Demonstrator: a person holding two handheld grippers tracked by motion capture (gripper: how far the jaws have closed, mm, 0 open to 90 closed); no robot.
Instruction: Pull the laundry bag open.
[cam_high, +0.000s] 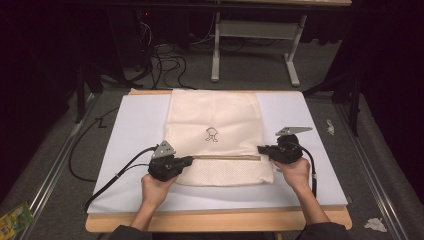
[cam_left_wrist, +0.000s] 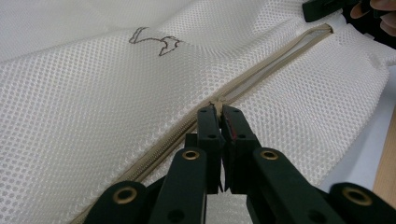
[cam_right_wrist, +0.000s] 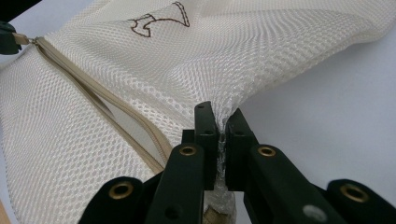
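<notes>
One cream mesh bag is lying flat on the white surface, its zipper running across. The left gripper is pinching the zipper pull, likely to slide it, while the right gripper is clamping the bag's edge, probably keeping the fabric taut.

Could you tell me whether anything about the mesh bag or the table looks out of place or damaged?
Nothing looks damaged. The mesh bag lies flat on the white mat; the left gripper is pinched on the zipper pull, the right gripper on a tented fold of mesh. Crumpled scraps lie on the floor.
</notes>
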